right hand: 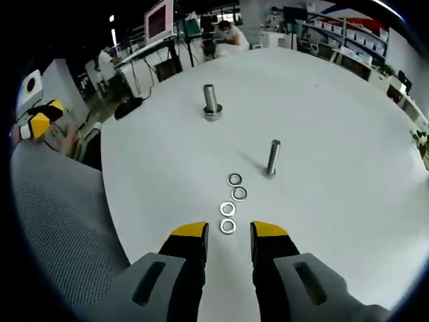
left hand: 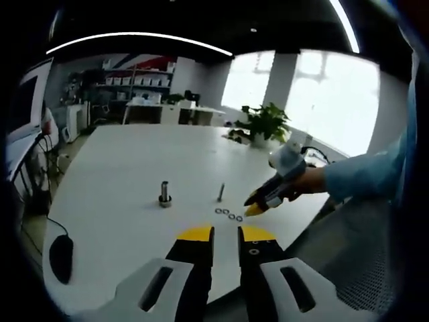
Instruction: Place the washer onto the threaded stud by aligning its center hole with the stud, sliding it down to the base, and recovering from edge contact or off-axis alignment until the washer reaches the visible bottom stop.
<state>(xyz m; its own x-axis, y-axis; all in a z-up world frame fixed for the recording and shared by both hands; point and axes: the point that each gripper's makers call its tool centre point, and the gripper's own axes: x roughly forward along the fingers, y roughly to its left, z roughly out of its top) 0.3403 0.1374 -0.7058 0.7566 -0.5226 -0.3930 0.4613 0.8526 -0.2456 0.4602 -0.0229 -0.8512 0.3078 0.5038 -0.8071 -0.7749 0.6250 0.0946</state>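
Washers (right hand: pixel 231 202) are seen lying flat on the white table (right hand: pixel 348 134), four of them in a short row. The row starts just past the tips of the right gripper (right hand: pixel 228 235) and runs away from it toward the stud (right hand: pixel 273 157). The nearest washer (right hand: pixel 228 226) lies right in front of the gap between the jaws. The farthest washer is just beside the foot of the stud.

The jaws of the right gripper are held apart, and nothing is held between them. No washer has been picked up yet, so the step in hand is judged to be the reach for the first washer. Next, the jaws would have to be brought down around the nearest washer's rim and closed on it. A thin flat ring is hard to pinch off a table, so care is called for.

Each washer's hole faces straight up. The stud stands upright, so its long line runs up and down too. A second, thicker post (right hand: pixel 211 102) with a wide base is seen farther off, well apart from the stud.

The left gripper (left hand: pixel 226 235) is held back near the table edge, far from the stud (left hand: pixel 220 192). Its jaws are apart and empty.
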